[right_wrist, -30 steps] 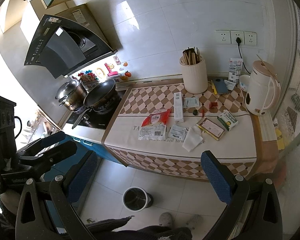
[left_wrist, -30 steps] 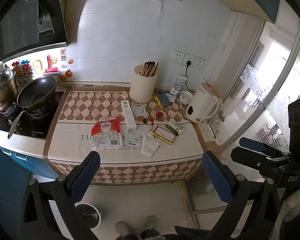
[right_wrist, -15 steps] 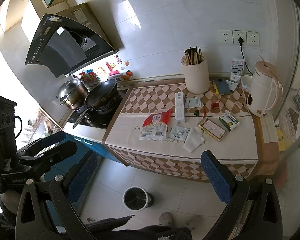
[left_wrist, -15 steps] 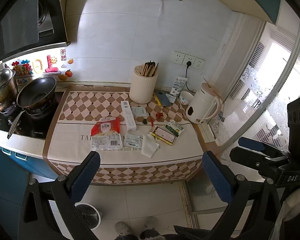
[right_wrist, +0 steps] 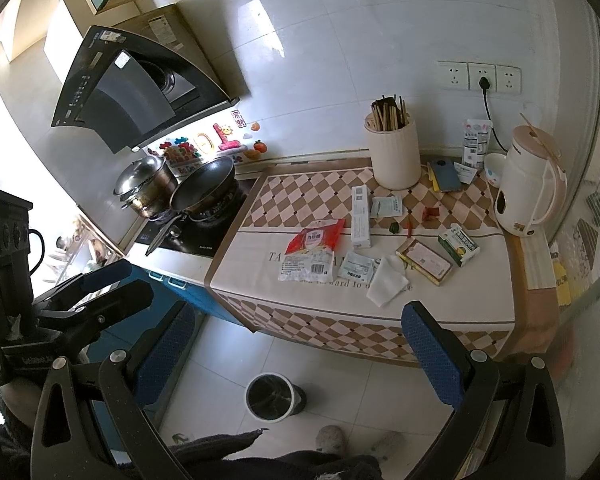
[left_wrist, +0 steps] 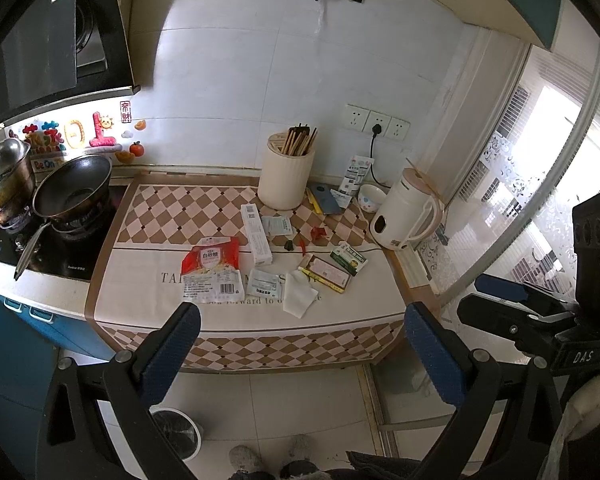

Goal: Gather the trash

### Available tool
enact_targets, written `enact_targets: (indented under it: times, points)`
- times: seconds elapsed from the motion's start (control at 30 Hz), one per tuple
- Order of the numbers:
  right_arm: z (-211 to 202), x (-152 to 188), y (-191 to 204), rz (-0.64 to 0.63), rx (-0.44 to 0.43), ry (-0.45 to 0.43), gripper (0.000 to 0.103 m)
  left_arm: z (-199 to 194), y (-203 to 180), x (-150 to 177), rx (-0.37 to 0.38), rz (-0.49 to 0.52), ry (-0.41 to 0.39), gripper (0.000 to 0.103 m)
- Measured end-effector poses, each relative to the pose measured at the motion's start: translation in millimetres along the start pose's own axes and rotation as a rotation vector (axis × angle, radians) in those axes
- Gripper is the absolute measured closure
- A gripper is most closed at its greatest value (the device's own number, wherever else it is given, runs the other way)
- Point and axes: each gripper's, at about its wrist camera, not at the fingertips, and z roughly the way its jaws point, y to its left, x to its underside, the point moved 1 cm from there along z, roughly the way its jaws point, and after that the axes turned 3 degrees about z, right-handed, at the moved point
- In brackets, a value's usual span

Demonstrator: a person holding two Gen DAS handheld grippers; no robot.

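Both tools hang spread and empty in front of the counter: the left gripper [left_wrist: 300, 354] with nothing between its blue pads, the right gripper [right_wrist: 300, 354] likewise. On the checked cloth [right_wrist: 440, 312], left to right, lie a red-and-white packet [right_wrist: 312, 252], a long white box [right_wrist: 360, 216], a small sachet [right_wrist: 356, 267], a white tissue [right_wrist: 388, 280] and a green carton [right_wrist: 459, 245]. The bin [right_wrist: 270, 397] stands on the floor at six o'clock from the packet.

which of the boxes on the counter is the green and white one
The small green and white box nearest the kettle. The long white box lies by the red sugar bag; the flat box is yellow-edged.
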Motion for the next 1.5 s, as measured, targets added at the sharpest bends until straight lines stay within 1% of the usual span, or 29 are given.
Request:
enact_targets:
  times: [0.63,0.7,0.77,0.8,0.87,0.9,0.93,1.0,1.07,1.13,1.17,1.2,1.23,1.27,1.3,1.33,1.37,1.43,1.5]
  points:
    - [1,1,-2,0.002,0.003,0.0,0.0,2,-1,-3,0.007,0.001,0.002,0.0]
    - [2,0,-1,0.007,0.003,0.001,0.0,3,-2,-4,-0.005,0.0,0.001,0.0]
    - [4,0,1,0.014,0.008,0.0,0.0,11,1,-8,-0.112,0.017,-0.014,0.0]
    - [5,-1,1,0.027,0.013,-0.004,0.0,16,3,-10,-0.186,0.031,-0.023,0.0]
    - [10,0,-4,0.049,0.022,-0.013,0.0,28,9,-13,-0.305,0.057,-0.042,0.0]
    - [13,-1,-8,0.079,0.047,-0.029,0.0,39,14,-15,-0.367,0.064,-0.043,0.0]
    - [17,0,-12,0.09,0.058,-0.035,0.0,52,20,-17,-0.405,0.064,-0.034,0.0]
    - [27,0,-25,0.147,0.121,-0.058,0.0,77,35,-20,-0.418,0.051,0.001,0.0]
    - [40,-2,-38,0.187,0.17,-0.07,0.0,103,47,-22,-0.409,0.032,0.041,0.0]
    - [56,-3,-59,0.249,0.231,-0.076,0.0,135,55,-25,-0.419,0.009,0.082,0.0]
    - [62,-4,-65,0.266,0.24,-0.074,0.0,146,58,-26,-0.422,0.002,0.099,0.0]
    - [70,-6,-76,0.289,0.253,-0.075,0.0,170,61,-31,-0.423,-0.01,0.13,0.0]
    - [84,-7,-92,0.317,0.289,-0.062,0.0,181,62,-31,-0.429,-0.013,0.144,0.0]
    - [92,-8,-100,0.327,0.305,-0.051,0.0,197,63,-33,-0.436,-0.015,0.165,0.0]
    - [107,-11,-117,0.339,0.336,-0.031,0.0,223,63,-37,-0.438,-0.02,0.199,0.0]
    - [122,-15,-130,0.344,0.358,-0.011,0.0,236,64,-38,-0.443,-0.019,0.216,0.0]
    - [135,-19,-139,0.345,0.369,0.01,0.0,259,63,-41,-0.452,-0.018,0.244,0.0]
    - [176,-29,-172,0.326,0.386,0.078,0.0,296,63,-46,-0.469,-0.02,0.29,0.0]
    - [223,-40,-196,0.272,0.399,0.16,0.0,335,66,-47,-0.499,-0.025,0.346,0.0]
